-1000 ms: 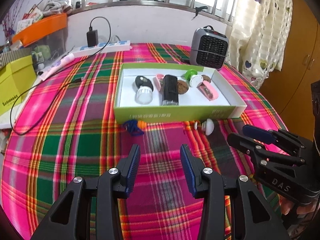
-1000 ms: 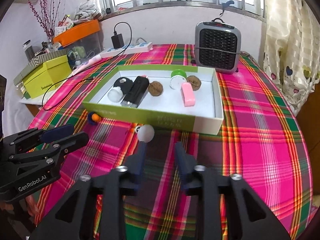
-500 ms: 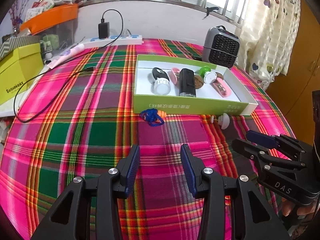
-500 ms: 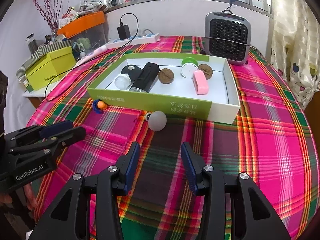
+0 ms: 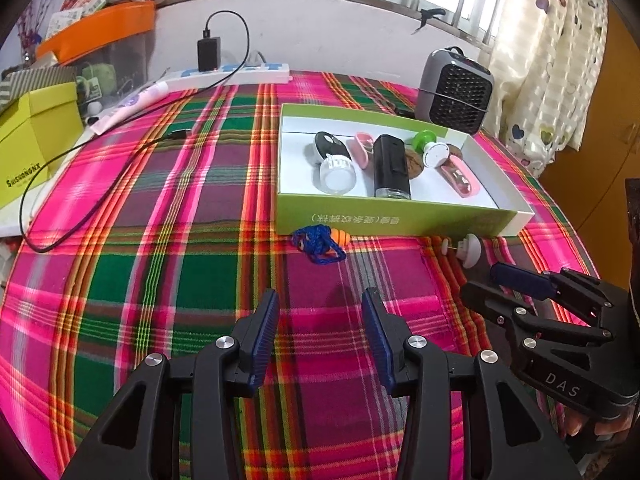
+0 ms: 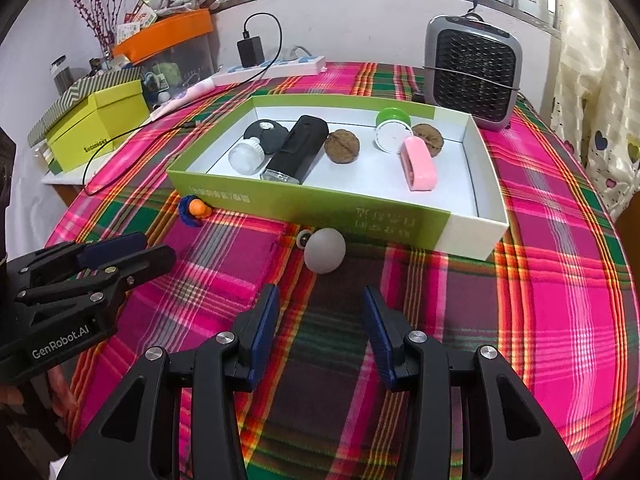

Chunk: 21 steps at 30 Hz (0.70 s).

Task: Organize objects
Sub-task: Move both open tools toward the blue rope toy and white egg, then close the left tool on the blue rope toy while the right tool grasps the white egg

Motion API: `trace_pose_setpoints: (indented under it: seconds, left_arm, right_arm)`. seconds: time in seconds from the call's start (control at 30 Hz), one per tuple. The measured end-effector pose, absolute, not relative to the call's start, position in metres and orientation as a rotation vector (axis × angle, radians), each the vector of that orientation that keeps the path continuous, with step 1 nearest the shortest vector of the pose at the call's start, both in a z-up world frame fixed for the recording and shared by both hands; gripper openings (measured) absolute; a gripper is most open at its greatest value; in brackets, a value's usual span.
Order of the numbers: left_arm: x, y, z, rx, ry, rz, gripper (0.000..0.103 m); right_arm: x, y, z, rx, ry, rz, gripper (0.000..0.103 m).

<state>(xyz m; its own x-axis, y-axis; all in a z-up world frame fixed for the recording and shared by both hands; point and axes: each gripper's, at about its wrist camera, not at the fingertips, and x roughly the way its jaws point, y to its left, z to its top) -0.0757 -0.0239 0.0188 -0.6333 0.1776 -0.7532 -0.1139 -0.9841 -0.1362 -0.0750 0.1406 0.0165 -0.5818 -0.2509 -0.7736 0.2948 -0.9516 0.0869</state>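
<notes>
1. Hovering above plaid tablecloth (image 5: 160,272): left gripper (image 5: 318,312) partly open, nothing between the pads; right gripper (image 6: 318,308) likewise partly open and gripping nothing.
2. Sitting outside the green box (image 6: 304,204), just in front of its near wall: white dome piece (image 6: 325,250) right ahead of the right gripper, blue-corded orange toy (image 5: 322,242) ahead of the left one. Both probably waiting to go into the box.
3. Risking a roll-away: dome piece looking round and smooth, likely skidding off if one pad touches first or the closing lands off-centre.
4. Risking a snag: loose blue cord possibly catching on a finger or dragging over the box wall, pulling the toy back out.
5. Risking a bump: both targets lying close to the box wall, so a low approach possibly shoving the box or hitting its edge; grippers also working near each other, possibly colliding.
6. Counting in the box: two walnuts (image 6: 342,147), one black case (image 6: 298,148), one black round piece (image 6: 266,133), one clear capped bottle (image 6: 245,157), one green-and-white container (image 6: 393,128), pink pieces — one in right view (image 6: 419,164), two in left view.
7. Counting outside: two loose items, one heater (image 6: 474,74), one power strip (image 5: 240,74), one yellow box (image 6: 100,120).
</notes>
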Motion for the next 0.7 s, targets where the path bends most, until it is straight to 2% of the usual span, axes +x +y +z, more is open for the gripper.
trace_pose_setpoints:
  seconds: [0.7]
  left_arm:
    - [-0.106, -0.023, 0.016, -1.262, -0.089, 2.686, 0.042]
  right_arm:
    - [-0.098, 0.131, 0.016, 1.237, 0.111, -2.559, 0.044]
